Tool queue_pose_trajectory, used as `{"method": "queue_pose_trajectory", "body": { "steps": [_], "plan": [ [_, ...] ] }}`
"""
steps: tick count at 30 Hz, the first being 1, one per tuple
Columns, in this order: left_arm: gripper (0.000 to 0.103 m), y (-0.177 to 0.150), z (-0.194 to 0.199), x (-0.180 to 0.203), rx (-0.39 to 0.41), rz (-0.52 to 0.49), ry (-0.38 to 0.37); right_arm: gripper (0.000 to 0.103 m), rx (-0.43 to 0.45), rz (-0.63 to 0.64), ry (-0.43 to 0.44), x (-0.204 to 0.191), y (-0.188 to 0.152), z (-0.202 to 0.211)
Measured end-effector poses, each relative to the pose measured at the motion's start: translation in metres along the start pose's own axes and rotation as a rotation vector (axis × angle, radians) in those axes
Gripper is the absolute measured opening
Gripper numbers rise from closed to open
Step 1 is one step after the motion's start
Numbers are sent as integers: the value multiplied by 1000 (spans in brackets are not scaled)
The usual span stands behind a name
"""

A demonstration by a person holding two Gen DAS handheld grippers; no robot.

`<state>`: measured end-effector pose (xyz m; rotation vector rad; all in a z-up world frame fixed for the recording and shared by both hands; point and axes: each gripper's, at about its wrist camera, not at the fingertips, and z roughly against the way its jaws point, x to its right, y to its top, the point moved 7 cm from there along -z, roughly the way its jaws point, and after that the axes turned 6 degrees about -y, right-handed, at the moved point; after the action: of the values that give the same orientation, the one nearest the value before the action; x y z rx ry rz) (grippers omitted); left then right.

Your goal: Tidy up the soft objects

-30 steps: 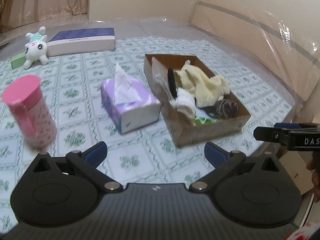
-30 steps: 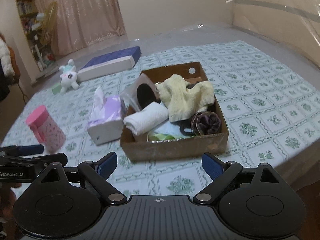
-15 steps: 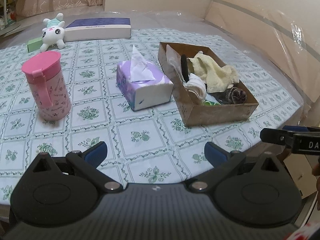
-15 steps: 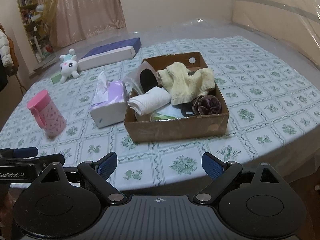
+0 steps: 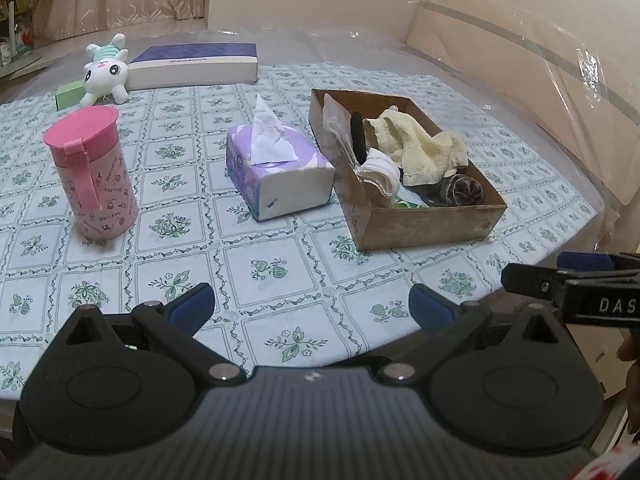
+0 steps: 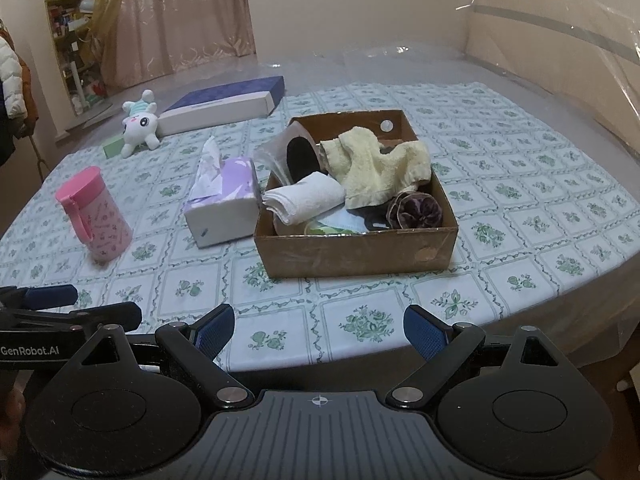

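brown cardboard makes the box [image 6: 356, 248] that holds the soft things, and it sits on the table ahead of me, toward my right side. inside it a pale yellow towel [image 6: 380, 168] is draped over the middle, a rolled white cloth [image 6: 306, 198] lies at its left, a dark purple scrunchie [image 6: 416, 210] rests in the near right corner, and something black stands inside a clear plastic sleeve at the back left. just left of the box, nearly touching it, is a purple tissue pack [image 5: 276, 164] with one tissue pulled up. further left stands a pink lidded cup [image 5: 90, 172] with small printed figures and writing; i can make out "hello kitty" on it. at the far edge lies a white plush rabbit [image 5: 104, 74] beside a small green block [image 5: 68, 96] and a long blue-topped box [image 5: 196, 64] whose label is too small to read. the cloth [image 5: 280, 264] under it all is white with green flower squares.

my left gripper [image 5: 312, 306] hangs over the near table edge with its blue pads spread wide and nothing between them. my right gripper [image 6: 318, 330] does the same. its side reads "das" in the left view, and my left one reads "genrobot.ai" in the right view.
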<state>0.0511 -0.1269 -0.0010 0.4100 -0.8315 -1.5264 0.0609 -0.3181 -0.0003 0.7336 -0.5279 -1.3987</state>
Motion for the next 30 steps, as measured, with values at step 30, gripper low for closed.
{"method": "queue_pose_trajectory", "body": {
  "steps": [30],
  "plan": [
    [102,-4,-3,5,-5,-3,-8,91,-12,-10,-7,5,-8,0]
  ]
}}
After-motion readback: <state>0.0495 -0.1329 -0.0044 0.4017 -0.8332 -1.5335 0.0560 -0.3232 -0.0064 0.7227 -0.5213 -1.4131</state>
